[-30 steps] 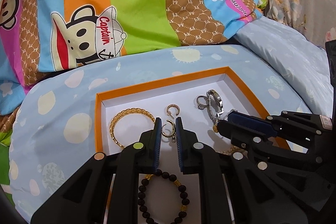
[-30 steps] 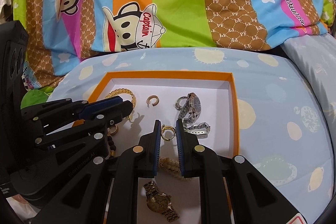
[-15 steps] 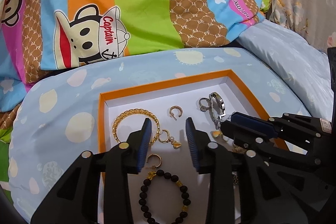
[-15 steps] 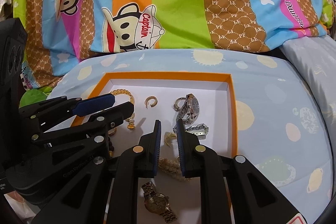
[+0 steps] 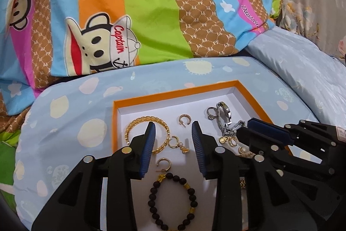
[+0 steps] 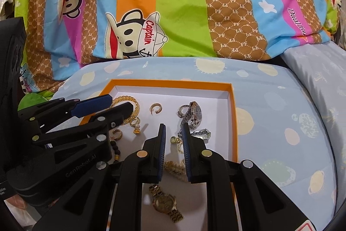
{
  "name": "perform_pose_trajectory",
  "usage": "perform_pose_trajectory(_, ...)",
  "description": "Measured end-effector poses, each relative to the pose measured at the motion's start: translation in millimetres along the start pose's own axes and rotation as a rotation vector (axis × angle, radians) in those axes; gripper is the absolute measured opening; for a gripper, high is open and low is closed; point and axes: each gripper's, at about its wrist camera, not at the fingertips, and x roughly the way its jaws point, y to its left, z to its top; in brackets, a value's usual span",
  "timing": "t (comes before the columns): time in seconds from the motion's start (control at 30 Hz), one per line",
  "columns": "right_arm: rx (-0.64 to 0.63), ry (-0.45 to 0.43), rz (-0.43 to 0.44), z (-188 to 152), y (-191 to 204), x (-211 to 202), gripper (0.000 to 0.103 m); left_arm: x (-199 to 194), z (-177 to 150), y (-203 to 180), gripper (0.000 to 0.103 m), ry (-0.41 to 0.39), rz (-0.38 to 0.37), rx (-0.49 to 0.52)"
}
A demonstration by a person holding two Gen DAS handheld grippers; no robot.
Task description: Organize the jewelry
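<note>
While both grippers hovered over the orange-rimmed tray (image 5: 255, 99), which sat on a pale blue spotted cushion (image 5: 64, 122) at lower centre of both views, the jewelry lay loose on its white floor.

Left gripper (image 5: 173, 133): jaws stood moderately apart, nothing pinched. Lying on the tray floor between and just below its tips was a gold drop earring (image 5: 178, 144). A small gold hoop earring (image 5: 163, 163) lay lower, in the gap between the fingers. The gold chain bangle (image 5: 138, 122) sat at centre left, partly hidden behind the left finger. A second gold hoop (image 5: 184, 119) lay above the tips, near the tray's far wall. The dark beaded bracelet (image 5: 173, 200) occupied bottom centre.

Right gripper (image 6: 174, 129): jaws narrow and opening. No item was pressed by the pads. A small gold earring (image 6: 174, 140) lay on the floor in the gap just below the tips; whether it touched a pad could not be told. A gold chain piece (image 6: 173, 168) lay lower in the same gap. The silver watch (image 6: 193, 115) lay just right of the tips, toward the tray's right wall. A gold watch (image 6: 165, 202) lay at bottom centre.

In the left wrist view the right gripper entered from the right edge, tips near the silver watch.

Background, upper frame: a striped cartoon-monkey blanket (image 6: 173, 14).
</note>
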Motion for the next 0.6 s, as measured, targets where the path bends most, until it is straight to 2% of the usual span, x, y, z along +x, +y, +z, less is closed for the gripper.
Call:
perform_pose_trajectory(0.13,-0.010,-0.059,-0.055,-12,7,-31,0.024,-28,-9,4,0.039,-0.037,0.013,-0.010)
perform_pose_trajectory(0.2,-0.007,-0.081,-0.066,-22,10,-46,0.026,-47,-17,5,0.048,-0.071,0.033,-0.012)
perform_pose_trajectory(0.27,-0.003,-0.093,-0.074,-33,13,-57,0.031,-62,-28,5,0.052,-0.096,0.051,-0.010)
perform_pose_trajectory(0.43,0.017,-0.108,-0.088,-62,19,-81,0.033,-90,-59,-4,0.052,-0.119,0.091,0.000)
perform_pose_trajectory(0.6,0.043,-0.101,-0.100,-84,20,-88,0.035,-92,-82,-10,0.052,-0.084,0.098,-0.010)
